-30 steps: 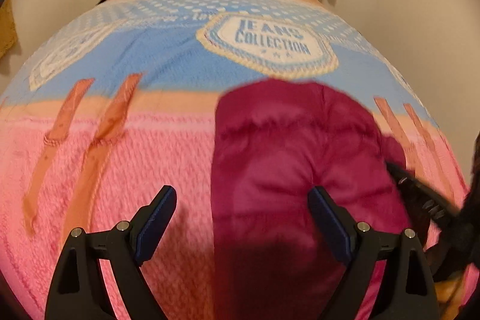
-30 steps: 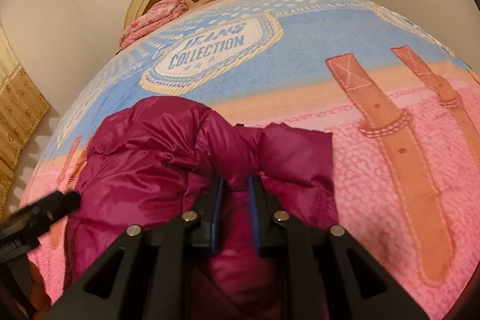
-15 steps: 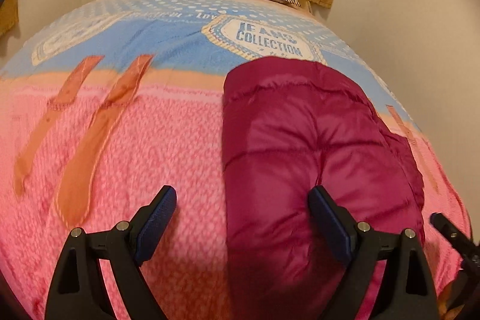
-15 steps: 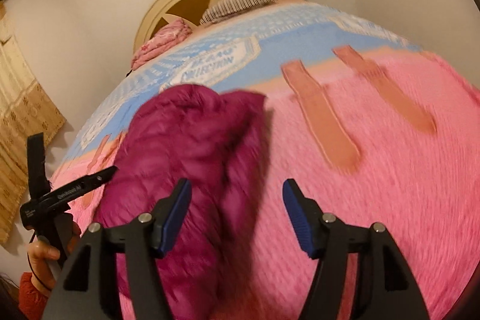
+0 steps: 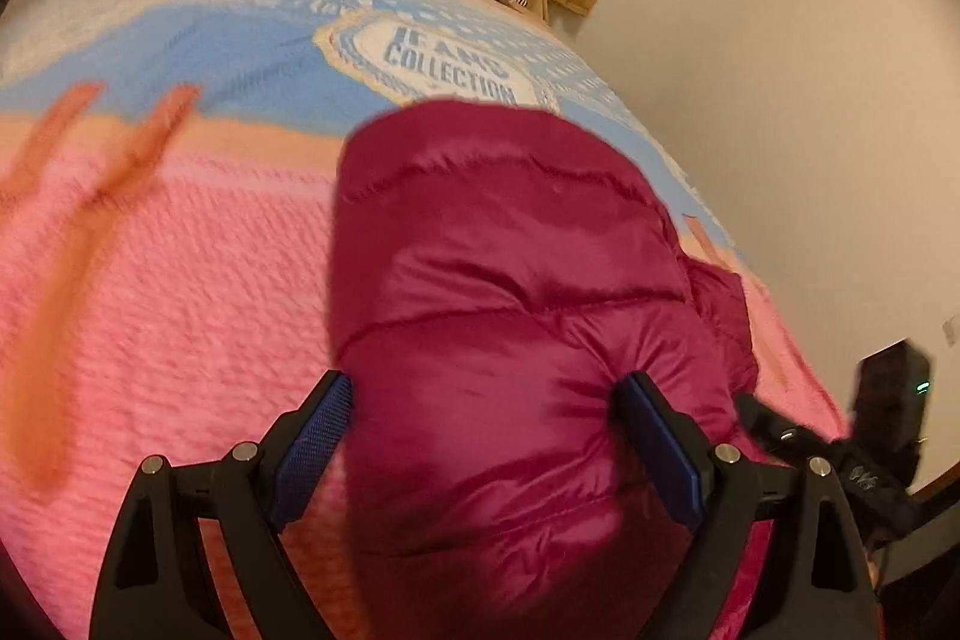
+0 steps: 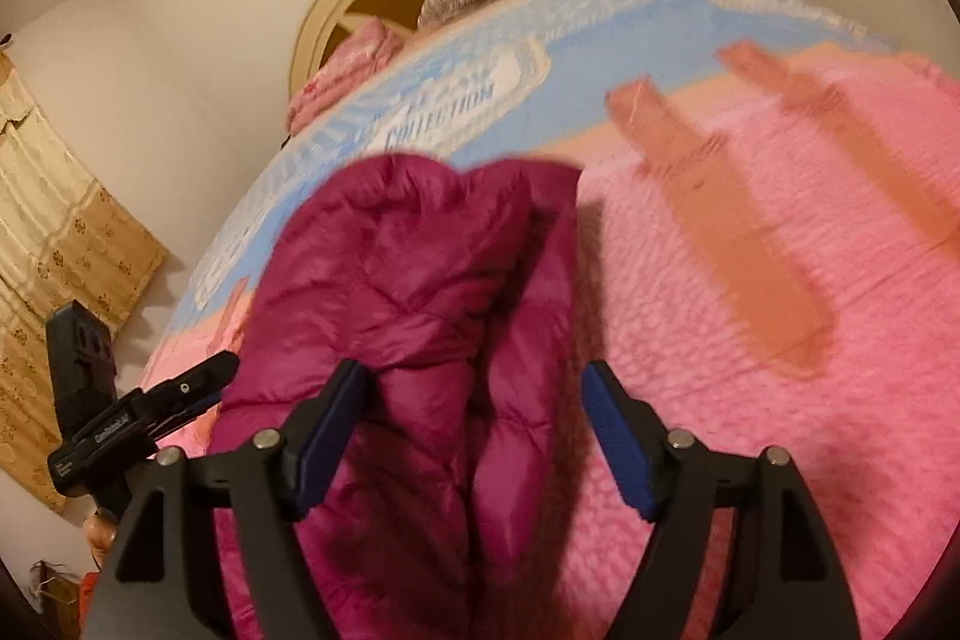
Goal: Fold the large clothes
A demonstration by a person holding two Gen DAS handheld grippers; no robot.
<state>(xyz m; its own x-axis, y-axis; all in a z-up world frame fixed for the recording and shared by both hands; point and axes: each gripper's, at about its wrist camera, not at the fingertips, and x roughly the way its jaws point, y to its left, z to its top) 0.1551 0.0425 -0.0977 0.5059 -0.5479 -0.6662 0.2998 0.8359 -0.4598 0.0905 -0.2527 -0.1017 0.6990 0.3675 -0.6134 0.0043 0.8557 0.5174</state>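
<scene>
Right claw (image 6: 474,436): jaws just opened, released from magenta puffer jacket (image 6: 414,292), now straddling its folded edge. Left claw (image 5: 486,442): wide open as before, jacket between its jaws on bed (image 5: 180,292).

Black tongs (image 5: 483,436), blue pads (image 5: 312,439), silver screws.
</scene>
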